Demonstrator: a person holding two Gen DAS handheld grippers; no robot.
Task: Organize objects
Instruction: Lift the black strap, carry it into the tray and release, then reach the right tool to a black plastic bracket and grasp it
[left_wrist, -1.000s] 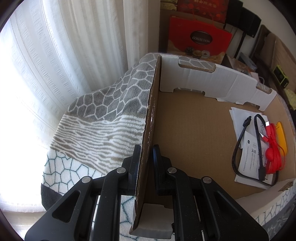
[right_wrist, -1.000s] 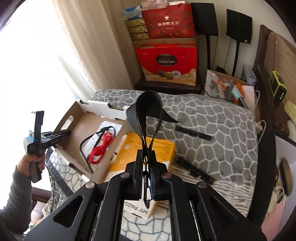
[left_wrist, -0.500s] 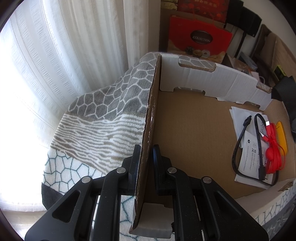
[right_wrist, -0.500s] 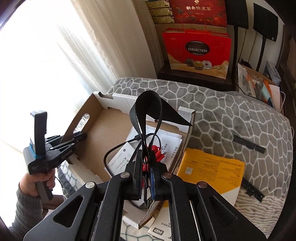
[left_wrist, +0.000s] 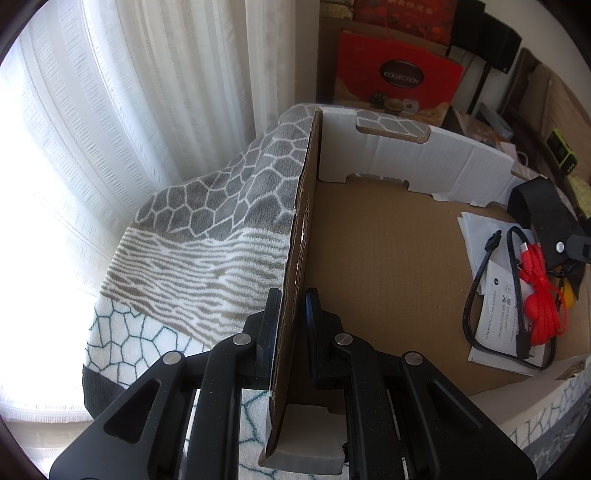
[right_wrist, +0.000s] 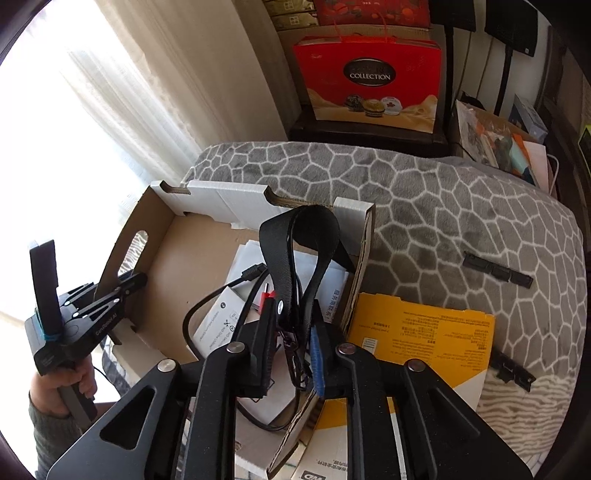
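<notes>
The left tool (left_wrist: 291, 314) is clamped on the side wall of the cardboard box (left_wrist: 388, 258), one finger outside and one inside, near the wall's hand slot. The box sits on a bed under a grey patterned blanket (right_wrist: 461, 206), at the edge nearest the curtain (left_wrist: 129, 110). The right tool (right_wrist: 293, 332) grips a looped black strap (right_wrist: 291, 251) (a metal clip seems to hang from it, though the fingers hide most of it), holding it over the box's right side. Below it lie a black cable (left_wrist: 480, 280), a red cable (left_wrist: 543, 302) and paper leaflets (left_wrist: 495, 295). A yellow box (right_wrist: 421, 339) lies on the blanket, touching the box's right wall.
</notes>
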